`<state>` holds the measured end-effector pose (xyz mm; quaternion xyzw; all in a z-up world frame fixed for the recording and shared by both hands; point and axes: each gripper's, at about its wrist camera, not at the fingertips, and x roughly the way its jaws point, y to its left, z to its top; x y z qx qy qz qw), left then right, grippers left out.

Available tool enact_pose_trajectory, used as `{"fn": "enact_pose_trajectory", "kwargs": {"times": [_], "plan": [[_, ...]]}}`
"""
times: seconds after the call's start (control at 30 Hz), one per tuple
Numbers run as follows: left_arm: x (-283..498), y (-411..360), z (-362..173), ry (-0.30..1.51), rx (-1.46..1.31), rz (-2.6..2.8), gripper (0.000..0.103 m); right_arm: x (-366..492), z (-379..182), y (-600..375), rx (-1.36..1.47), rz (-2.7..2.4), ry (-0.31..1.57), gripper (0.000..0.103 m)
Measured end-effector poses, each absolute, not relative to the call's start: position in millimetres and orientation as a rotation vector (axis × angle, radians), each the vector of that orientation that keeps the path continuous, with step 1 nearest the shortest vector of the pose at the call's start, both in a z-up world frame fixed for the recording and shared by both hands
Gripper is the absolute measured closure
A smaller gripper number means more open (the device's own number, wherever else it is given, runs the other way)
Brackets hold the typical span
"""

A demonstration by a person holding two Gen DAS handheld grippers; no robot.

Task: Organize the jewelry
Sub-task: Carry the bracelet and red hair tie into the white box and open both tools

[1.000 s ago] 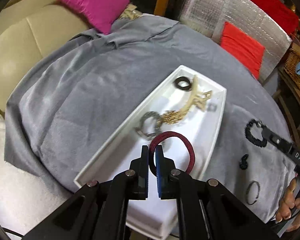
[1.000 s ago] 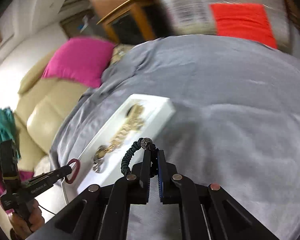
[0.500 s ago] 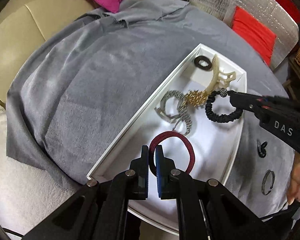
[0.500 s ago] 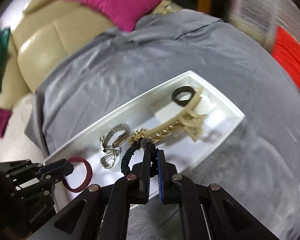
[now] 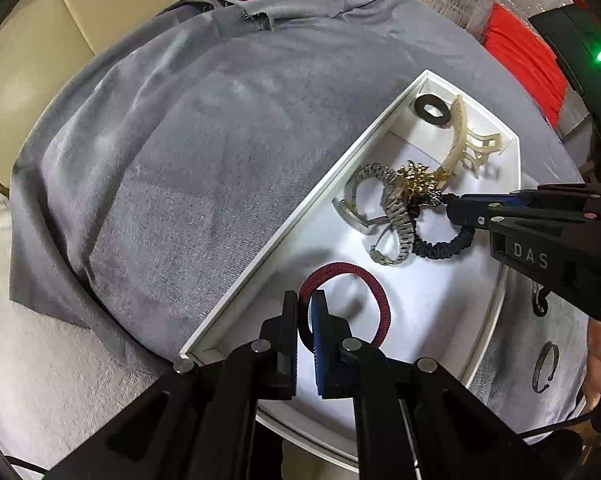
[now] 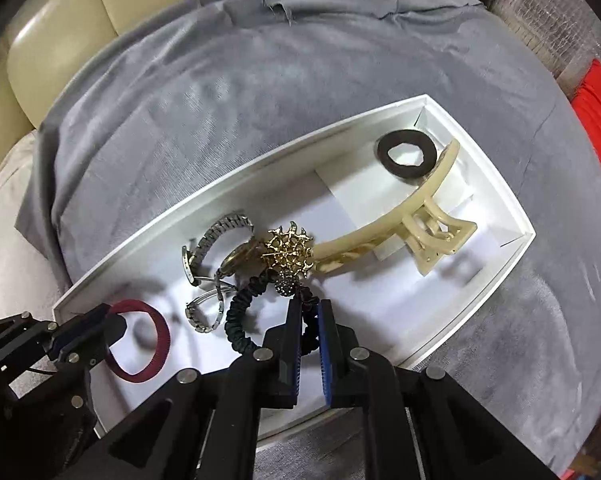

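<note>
Two bands hang over the white tray [image 5: 508, 144]: my left gripper [image 5: 304, 308] pinches the red hair tie [image 5: 380, 300], my right gripper [image 6: 309, 320] the black scrunchie [image 6: 236, 320]; two dark pieces [image 5: 544, 368] wait on the grey cloth [image 5: 180, 160]

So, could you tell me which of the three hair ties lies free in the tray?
The flat dark brown hair tie at the tray's far end; the red hair tie and black beaded hair tie are each gripper-held.

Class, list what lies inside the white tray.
Inside the white tray: brown ring, cream hair claw, gold brooch, silver watch, black scrunchie, red band. The watch face is partly covered.
</note>
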<state>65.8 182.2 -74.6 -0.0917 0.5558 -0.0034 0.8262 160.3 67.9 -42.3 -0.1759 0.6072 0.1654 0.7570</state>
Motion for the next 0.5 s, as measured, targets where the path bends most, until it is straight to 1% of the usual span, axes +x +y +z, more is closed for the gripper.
{"fn": "enact_pose_trajectory", "kwargs": {"times": [0.1, 0.13, 0.17, 0.2, 0.23, 0.27, 0.37, 0.5], "plan": [[68, 186, -77, 1.195, -0.221, -0.019, 0.097, 164, -44, 70, -0.39, 0.351, 1.354, 0.09], [68, 185, -77, 1.196, -0.229, -0.024, 0.097, 165, -44, 70, -0.393, 0.345, 1.357, 0.086], [69, 186, -77, 1.199, -0.234, -0.028, 0.096, 166, -44, 70, -0.395, 0.345, 1.362, 0.076], [69, 187, -79, 1.208, -0.235, -0.026, 0.096, 166, -44, 70, -0.398, 0.348, 1.369, 0.069], [69, 187, -80, 1.213, -0.237, -0.023, 0.096, 166, -42, 70, -0.396, 0.353, 1.362, 0.049], [69, 188, -80, 1.218, -0.246, -0.023, 0.096, 165, -40, 71, -0.392, 0.359, 1.344, 0.032], [67, 189, -77, 1.202, -0.266, -0.036, 0.095, 160, -23, 70, -0.368, 0.381, 1.268, 0.032], [60, 187, -57, 1.098, -0.241, -0.033, 0.095, 146, 18, 46, -0.263, 0.401, 1.132, 0.033]]}}
